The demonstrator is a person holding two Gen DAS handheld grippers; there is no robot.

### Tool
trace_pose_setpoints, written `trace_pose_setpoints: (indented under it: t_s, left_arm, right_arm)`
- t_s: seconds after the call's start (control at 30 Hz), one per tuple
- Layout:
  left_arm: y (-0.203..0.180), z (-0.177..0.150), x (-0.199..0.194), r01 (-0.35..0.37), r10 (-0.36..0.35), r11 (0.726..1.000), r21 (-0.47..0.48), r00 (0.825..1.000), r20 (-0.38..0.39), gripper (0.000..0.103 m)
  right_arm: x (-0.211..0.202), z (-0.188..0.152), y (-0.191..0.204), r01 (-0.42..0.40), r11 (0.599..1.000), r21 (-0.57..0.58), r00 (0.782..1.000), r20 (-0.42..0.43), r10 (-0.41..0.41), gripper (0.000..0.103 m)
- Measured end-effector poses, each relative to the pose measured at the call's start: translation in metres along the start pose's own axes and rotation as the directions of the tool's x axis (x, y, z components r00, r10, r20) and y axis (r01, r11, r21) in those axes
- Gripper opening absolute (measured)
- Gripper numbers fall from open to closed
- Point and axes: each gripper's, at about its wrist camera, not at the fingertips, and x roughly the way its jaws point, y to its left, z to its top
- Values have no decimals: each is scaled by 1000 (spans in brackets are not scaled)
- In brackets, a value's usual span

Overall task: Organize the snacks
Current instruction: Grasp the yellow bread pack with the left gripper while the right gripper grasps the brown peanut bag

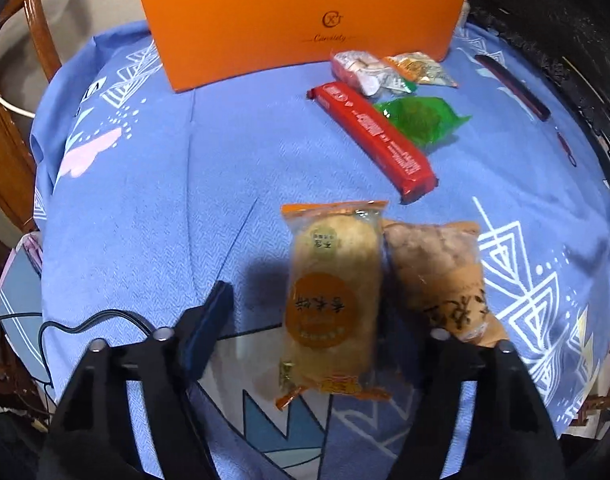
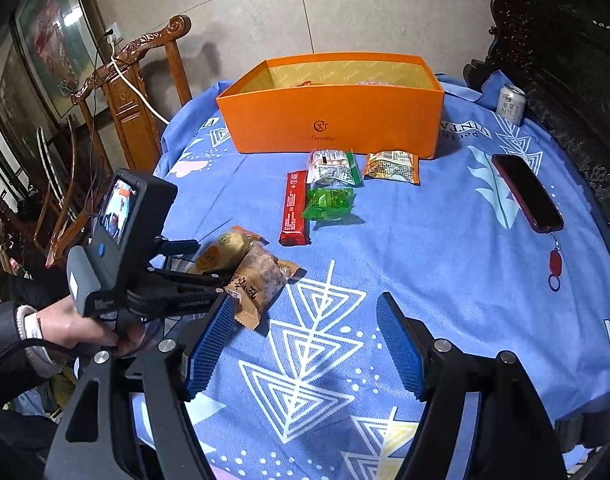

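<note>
A yellow pastry packet (image 1: 333, 304) lies on the blue cloth with a brown pastry packet (image 1: 437, 272) right beside it. My left gripper (image 1: 305, 300) straddles the yellow packet. Its left pad (image 1: 213, 320) stands clear of the wrapper, and the other finger is hidden behind the packet. In the right wrist view a hand holds that left gripper (image 2: 193, 268) down over both packets (image 2: 257, 280). My right gripper (image 2: 305, 344) hangs open over bare cloth with nothing between its pads. The open orange box (image 2: 333, 120) stands at the back.
A red bar (image 2: 295, 208), a green packet (image 2: 329, 202), a white-green packet (image 2: 335, 168) and an orange-printed packet (image 2: 393, 168) lie in front of the box. A phone (image 2: 527, 192) with a red tag and a can (image 2: 511, 104) sit at the right. A wooden chair (image 2: 137, 92) stands at the left.
</note>
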Motion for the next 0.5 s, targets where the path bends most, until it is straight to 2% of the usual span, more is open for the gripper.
trace_pose_setpoints:
  t_s: [0.03, 0.1, 0.17, 0.33, 0.5]
  left_arm:
    - [1, -1, -2, 4, -4, 1000, 0, 1000, 7, 55]
    - [5, -3, -5, 3, -2, 1000, -10, 1000, 18, 40]
    - [12, -3, -5, 18, -17, 999, -34, 1000, 22, 36]
    - [30, -7, -12, 76, -72, 992, -99, 996, 50, 35]
    - [42, -7, -17, 89, -80, 987, -133, 994, 73, 35]
  right_arm:
    - [2, 0, 0, 0, 1000, 1, 1000, 0, 0, 74]
    - [7, 1, 2, -3, 1000, 6, 1000, -5, 3, 74]
    - [14, 1, 4, -4, 1000, 12, 1000, -11, 4, 74]
    - [30, 3, 11, -19, 999, 28, 999, -31, 20, 74]
    - [49, 7, 22, -45, 999, 26, 997, -56, 46, 74]
